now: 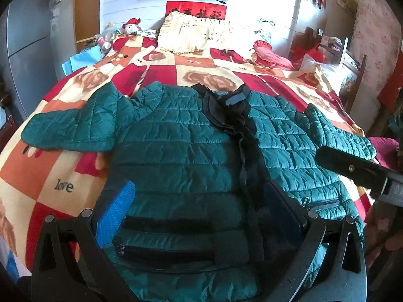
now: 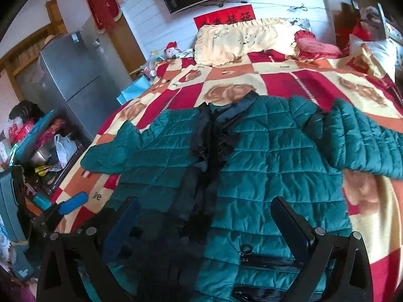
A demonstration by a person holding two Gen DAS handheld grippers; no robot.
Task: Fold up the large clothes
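Observation:
A green quilted jacket (image 1: 191, 148) with a black collar and zip strip lies spread face up on the bed, sleeves out to both sides; it also shows in the right wrist view (image 2: 272, 166). My left gripper (image 1: 201, 201) is open and empty, hovering over the jacket's lower left half near a black pocket zip (image 1: 166, 246). My right gripper (image 2: 204, 216) is open and empty over the lower hem near the centre zip. The right gripper's body shows at the right edge of the left wrist view (image 1: 357, 168). The left gripper's blue pad shows in the right wrist view (image 2: 73, 202).
The bed (image 1: 63, 176) has a red, orange and cream checked cover (image 2: 297, 78). A cream pillow (image 1: 201, 35) and a red cushion (image 1: 272, 55) lie at the head. A grey fridge (image 2: 75, 80) and cluttered shelves (image 2: 37, 146) stand left of the bed.

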